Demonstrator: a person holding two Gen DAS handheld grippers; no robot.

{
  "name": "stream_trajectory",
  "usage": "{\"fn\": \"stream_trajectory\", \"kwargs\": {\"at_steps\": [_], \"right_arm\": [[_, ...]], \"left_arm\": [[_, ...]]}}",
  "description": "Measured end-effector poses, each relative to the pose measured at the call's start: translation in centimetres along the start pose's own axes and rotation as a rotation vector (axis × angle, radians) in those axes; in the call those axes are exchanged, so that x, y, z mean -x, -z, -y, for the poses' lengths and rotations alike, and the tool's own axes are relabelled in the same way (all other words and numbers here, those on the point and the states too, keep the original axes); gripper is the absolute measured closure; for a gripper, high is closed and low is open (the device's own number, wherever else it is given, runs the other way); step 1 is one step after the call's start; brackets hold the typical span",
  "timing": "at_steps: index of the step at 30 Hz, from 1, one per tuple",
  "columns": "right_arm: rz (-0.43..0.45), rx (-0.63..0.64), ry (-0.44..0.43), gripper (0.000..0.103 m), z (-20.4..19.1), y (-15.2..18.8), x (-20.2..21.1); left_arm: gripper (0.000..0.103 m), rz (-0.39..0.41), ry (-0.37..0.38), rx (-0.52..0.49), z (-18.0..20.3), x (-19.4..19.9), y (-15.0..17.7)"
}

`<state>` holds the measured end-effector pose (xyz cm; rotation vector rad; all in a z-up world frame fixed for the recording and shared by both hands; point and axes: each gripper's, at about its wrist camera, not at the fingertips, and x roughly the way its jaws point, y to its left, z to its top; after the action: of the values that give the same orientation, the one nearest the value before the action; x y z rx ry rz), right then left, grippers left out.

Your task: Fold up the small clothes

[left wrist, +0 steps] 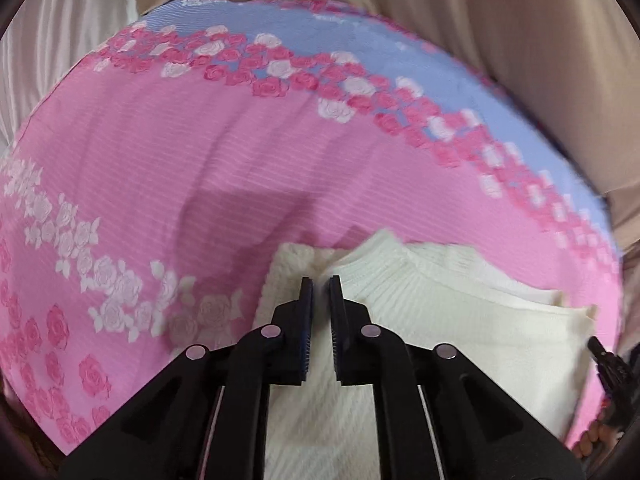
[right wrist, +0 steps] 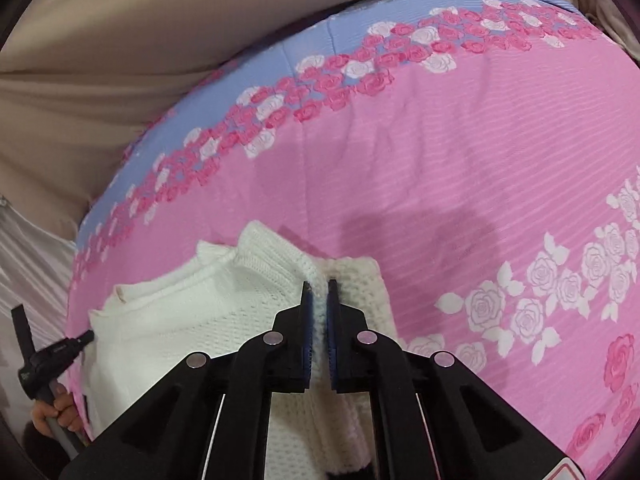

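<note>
A white knit garment point(left wrist: 440, 312) lies on a pink rose-print sheet point(left wrist: 200, 168), partly folded with a ribbed edge turned over. My left gripper point(left wrist: 320, 286) hovers over its left part, jaws nearly together with a narrow gap and nothing clearly between them. In the right wrist view the same garment point(right wrist: 192, 320) lies at lower left. My right gripper point(right wrist: 319, 290) is shut on a raised fold of the knit. The left gripper also shows in the right wrist view point(right wrist: 86, 336) at the garment's left edge.
The sheet point(right wrist: 440, 160) has a blue band with roses along its far side. Beige fabric point(right wrist: 120, 60) lies beyond it. White pleated fabric point(left wrist: 48, 40) hangs at the far left. A hand point(right wrist: 56, 412) holds the left tool.
</note>
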<state>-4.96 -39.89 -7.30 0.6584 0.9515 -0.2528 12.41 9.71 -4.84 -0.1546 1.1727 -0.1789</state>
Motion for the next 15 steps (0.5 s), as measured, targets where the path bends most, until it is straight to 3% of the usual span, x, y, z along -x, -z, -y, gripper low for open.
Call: {"fn": "stream_trajectory", "kwargs": {"at_steps": [3,5,8,12,15], "right_arm": [[0.091,0.018,0.054,0.083,-1.2,0.7,3.8],[0.128,0.092,0.067,0.083,-2.9,2.1,6.5],[0.039,0.250,-0.038,0.086,-8.0,5.5,7.0],[-0.124,0.484,-0.120,0.095,-16.5,11.1,2.4],[-0.252,0.611,-0.046,0.096,-19.5,14.2,-3.7]], "left_arm": [[0.052,0.067,0.028,0.046,-1.9,4.0,2.0],[0.050,0.070,0.040,0.045,-2.7,5.3,3.9],[0.050,0.008,0.014,0.087,-3.8,4.9,6.8],[0.050,-0.083,0.008,0.179,-5.0,3.0,9.7],[0.045,-0.088,0.002,0.199,-5.5,2.6,10.9]]}}
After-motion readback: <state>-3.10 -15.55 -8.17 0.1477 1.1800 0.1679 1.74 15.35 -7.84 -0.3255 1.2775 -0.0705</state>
